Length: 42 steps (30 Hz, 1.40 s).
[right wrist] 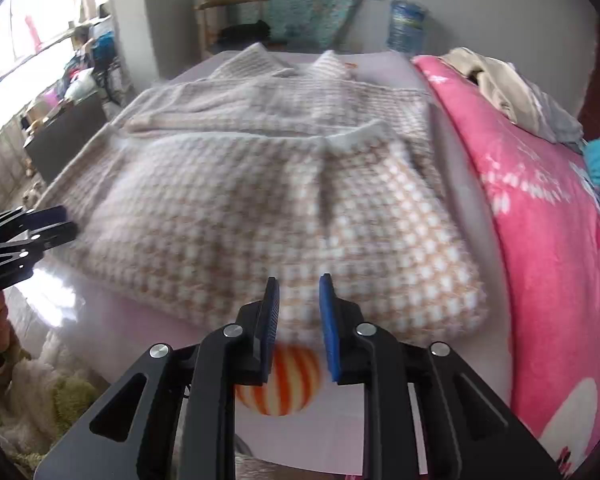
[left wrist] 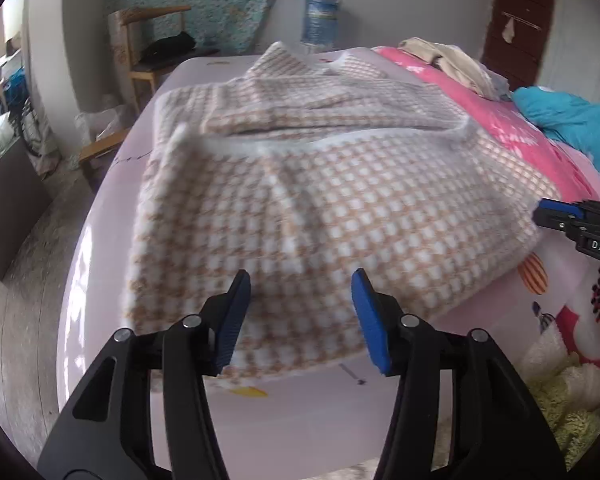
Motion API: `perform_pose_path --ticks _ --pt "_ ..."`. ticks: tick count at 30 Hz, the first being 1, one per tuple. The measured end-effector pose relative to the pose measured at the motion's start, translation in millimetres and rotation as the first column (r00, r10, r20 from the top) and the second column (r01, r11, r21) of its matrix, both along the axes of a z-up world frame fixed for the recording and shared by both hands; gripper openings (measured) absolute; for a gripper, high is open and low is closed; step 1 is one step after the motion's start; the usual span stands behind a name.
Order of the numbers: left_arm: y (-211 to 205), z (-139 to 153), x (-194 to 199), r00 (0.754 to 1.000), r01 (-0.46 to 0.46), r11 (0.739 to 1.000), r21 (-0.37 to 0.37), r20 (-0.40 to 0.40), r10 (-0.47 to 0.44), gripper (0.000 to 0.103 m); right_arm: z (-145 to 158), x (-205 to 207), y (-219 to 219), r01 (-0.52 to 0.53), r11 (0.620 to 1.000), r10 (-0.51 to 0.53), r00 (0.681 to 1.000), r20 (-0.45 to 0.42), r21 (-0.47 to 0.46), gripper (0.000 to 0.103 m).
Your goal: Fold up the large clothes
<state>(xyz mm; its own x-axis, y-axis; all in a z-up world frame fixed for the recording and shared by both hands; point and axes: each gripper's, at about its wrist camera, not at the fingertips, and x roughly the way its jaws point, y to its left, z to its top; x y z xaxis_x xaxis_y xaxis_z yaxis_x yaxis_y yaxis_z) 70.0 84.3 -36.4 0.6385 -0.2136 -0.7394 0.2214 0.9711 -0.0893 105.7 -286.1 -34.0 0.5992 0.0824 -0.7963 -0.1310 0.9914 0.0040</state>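
Observation:
A large beige-and-white checked fleece garment (left wrist: 340,200) lies on the pale pink bed sheet (left wrist: 300,412), its lower half folded up over the rest. My left gripper (left wrist: 300,276) hovers over the garment's near edge, open wide, with nothing between its blue pads. Over the near right part of the garment (right wrist: 300,200) my right gripper (right wrist: 300,280) stands open by a narrow gap, holding nothing. Each gripper shows at the edge of the other's view: the right gripper (left wrist: 556,216) and the left gripper (right wrist: 56,220).
A bright pink quilt (right wrist: 548,240) runs along the right side of the bed, with a blue garment (left wrist: 572,120) and a pile of clothes (left wrist: 452,60) on it. A wooden chair (left wrist: 148,60) and a water bottle (left wrist: 320,20) stand behind the bed. A fluffy green rug (left wrist: 572,408) lies on the floor.

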Motion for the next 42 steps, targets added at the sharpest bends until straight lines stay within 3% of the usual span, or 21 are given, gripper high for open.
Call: perform_pose_path --ticks 1,3,5,7,8,11,14,19,23,31,42 --pt "12.6 -8.1 6.2 0.999 -0.025 0.999 -0.04 -0.03 0.024 0.051 -14.2 7.3 -9.6 0.029 0.999 -0.027 0.998 -0.053 0.033 0.031" --pt "24.8 -4.6 9.3 0.999 -0.037 0.991 -0.128 -0.035 0.032 0.05 -15.1 10.5 -20.8 0.053 0.992 -0.046 0.997 -0.066 0.118 0.032" --pt "25.0 7.7 9.4 0.999 -0.036 0.991 -0.13 -0.03 0.032 0.053 1.0 8.3 -19.9 0.056 0.995 -0.054 0.998 -0.038 0.08 0.032" --pt "28.3 14.0 7.2 0.999 -0.038 0.991 -0.13 0.003 0.038 0.061 14.4 2.5 -25.7 0.079 0.994 -0.081 0.996 0.028 0.081 0.035" --pt "31.0 11.5 9.7 0.999 -0.049 0.99 -0.129 -0.004 0.049 0.066 14.2 3.4 -30.5 0.112 0.991 -0.115 0.993 0.028 0.073 0.036" --pt "34.7 -3.3 22.7 0.995 -0.08 0.987 -0.14 -0.077 0.07 0.066 -16.3 19.3 -44.0 0.176 0.981 -0.17 0.982 -0.08 0.084 0.036" --pt "26.4 12.6 21.9 0.996 -0.073 0.99 -0.125 -0.056 0.066 0.067 3.3 17.1 -37.9 0.165 0.983 -0.161 0.986 -0.049 0.083 0.037" --pt "11.1 39.6 20.5 0.999 -0.037 0.992 -0.124 0.008 0.039 0.081 38.2 15.2 -25.1 0.111 0.979 -0.119 0.992 0.037 0.173 0.063" --pt "-17.9 44.4 36.1 1.0 -0.003 0.998 -0.06 -0.011 0.003 0.084 40.0 30.0 -0.9 0.045 0.983 -0.049 0.999 0.021 0.177 0.072" --pt "-68.8 34.1 74.3 0.997 0.034 0.993 0.112 -0.066 -0.026 0.086 33.7 63.6 41.8 -0.045 0.993 0.05 0.998 -0.046 0.109 0.073" --pt "-95.5 39.3 118.4 0.995 0.058 0.981 0.184 -0.09 -0.042 0.087 45.2 116.3 38.3 -0.036 0.99 0.043 0.998 -0.049 0.134 0.073"
